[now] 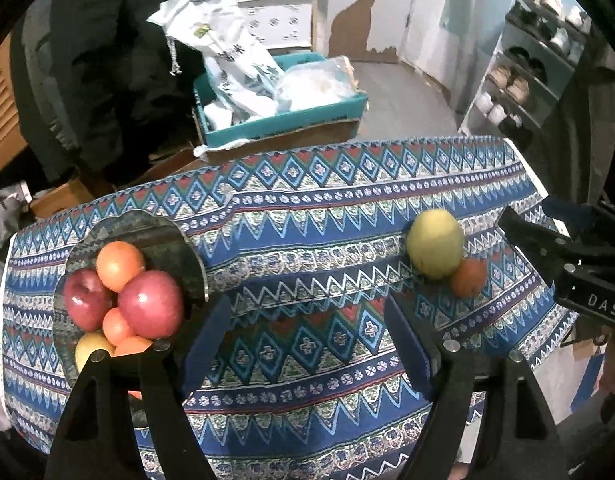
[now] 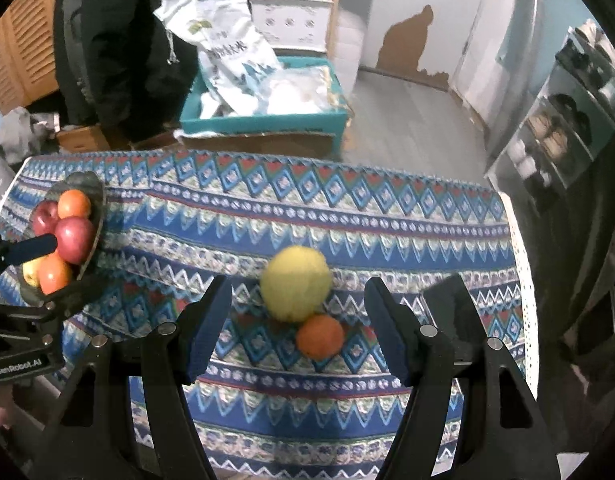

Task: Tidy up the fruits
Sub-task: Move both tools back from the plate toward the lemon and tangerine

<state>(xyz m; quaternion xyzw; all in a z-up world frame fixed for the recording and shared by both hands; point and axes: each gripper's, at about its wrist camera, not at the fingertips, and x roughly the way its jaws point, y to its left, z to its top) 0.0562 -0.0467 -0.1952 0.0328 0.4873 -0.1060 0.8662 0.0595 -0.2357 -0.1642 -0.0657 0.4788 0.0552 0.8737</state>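
Observation:
A dark plate [image 1: 179, 240] at the table's left holds red apples [image 1: 149, 304], oranges [image 1: 119, 266] and a yellow fruit. Over the patterned cloth just right of the plate, my left gripper [image 1: 307, 340] stands open and empty. A yellow apple [image 2: 295, 282] and a small orange [image 2: 319, 336] lie touching on the cloth at the right. My right gripper [image 2: 299, 328] hovers open above them, its pads clear of both. The same pair, apple [image 1: 435, 242] and orange [image 1: 469, 282], shows in the left wrist view, with the right gripper [image 1: 527, 216] beside it. The right wrist view shows the plate [image 2: 95, 188] and the left gripper [image 2: 67, 268].
The table is covered by a blue patterned cloth [image 1: 307, 208]. Behind it a teal box [image 1: 283, 120] holds white bags. A dark coat hangs at the back left. A shoe rack [image 1: 523, 80] stands at the right, past the table's edge.

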